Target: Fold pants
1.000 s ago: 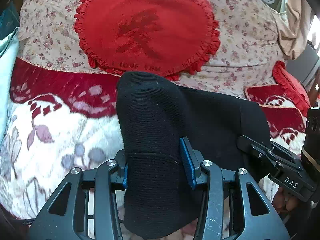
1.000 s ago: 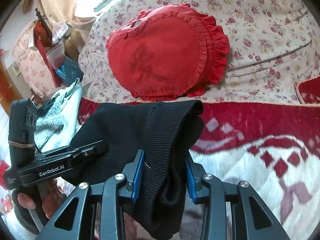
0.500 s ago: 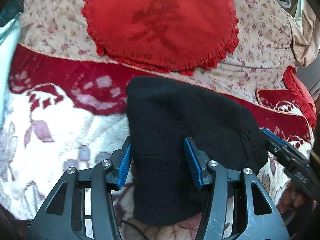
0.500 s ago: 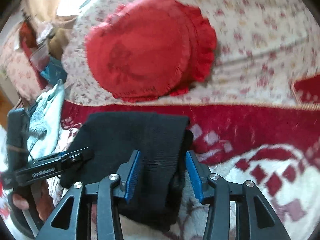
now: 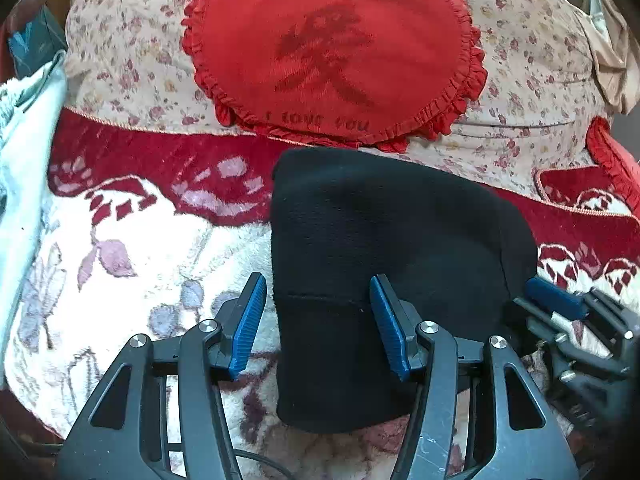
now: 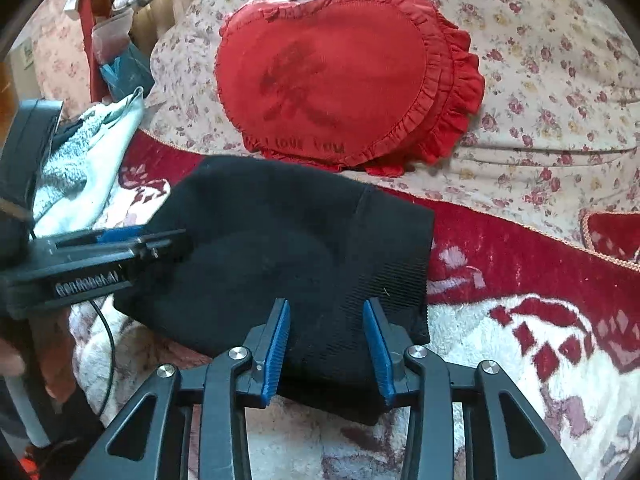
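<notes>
Two grippers, left (image 5: 318,322) and right (image 6: 326,346), stand with jaws apart at the lower centre of each view, holding nothing. Folded black pants (image 5: 384,264) lie flat mid-frame on the blanket (image 5: 132,248), below the red pillow (image 5: 332,48). Soft, light knit, likely limp: best pinched at a folded edge or ribbed hem.

Both mounted low behind own fingers (image 5: 386,326), looking forward and down, close over the black pants (image 5: 380,248) on the blanket (image 5: 132,240). Left view from the pants' left edge, right from the opposite edge; shared: pants (image 6: 280,248), heart cushion (image 6: 340,68).
</notes>
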Demonstrator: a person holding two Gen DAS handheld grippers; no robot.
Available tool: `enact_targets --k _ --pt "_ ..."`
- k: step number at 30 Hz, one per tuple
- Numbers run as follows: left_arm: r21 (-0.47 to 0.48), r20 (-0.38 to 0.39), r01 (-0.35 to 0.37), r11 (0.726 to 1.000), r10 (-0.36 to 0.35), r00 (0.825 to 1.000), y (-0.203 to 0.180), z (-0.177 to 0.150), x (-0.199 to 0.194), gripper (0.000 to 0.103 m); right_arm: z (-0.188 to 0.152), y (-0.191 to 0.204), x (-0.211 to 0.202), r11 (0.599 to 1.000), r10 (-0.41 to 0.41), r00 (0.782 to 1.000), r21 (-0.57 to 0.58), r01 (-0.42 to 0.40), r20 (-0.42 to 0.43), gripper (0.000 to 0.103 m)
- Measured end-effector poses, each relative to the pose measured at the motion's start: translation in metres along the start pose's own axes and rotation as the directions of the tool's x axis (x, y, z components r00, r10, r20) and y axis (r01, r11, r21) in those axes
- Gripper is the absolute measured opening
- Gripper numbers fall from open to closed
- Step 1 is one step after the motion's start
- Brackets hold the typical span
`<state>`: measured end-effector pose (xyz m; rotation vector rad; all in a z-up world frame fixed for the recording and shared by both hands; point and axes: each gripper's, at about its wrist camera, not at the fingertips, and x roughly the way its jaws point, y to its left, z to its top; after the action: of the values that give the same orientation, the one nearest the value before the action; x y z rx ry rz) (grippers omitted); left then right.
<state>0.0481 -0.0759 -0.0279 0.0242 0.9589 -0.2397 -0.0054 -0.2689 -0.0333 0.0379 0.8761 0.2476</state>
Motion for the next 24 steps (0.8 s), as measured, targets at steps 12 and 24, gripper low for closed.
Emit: enact_targets --k 12,24 --pt "0.049 0.048 -0.090 0.995 0.088 0.995 -0.010 -0.010 -0.032 0.054 0.008 0.013 -0.035 0.998 -0.004 0.997 0.058 -0.001 0.078 0.037" --pt "0.016 0.133 -0.135 0.991 0.132 0.982 -0.007 -0.023 -0.074 0.054 0.010 0.021 -0.057 0.997 -0.021 0.993 0.073 0.012 0.114 0.040"
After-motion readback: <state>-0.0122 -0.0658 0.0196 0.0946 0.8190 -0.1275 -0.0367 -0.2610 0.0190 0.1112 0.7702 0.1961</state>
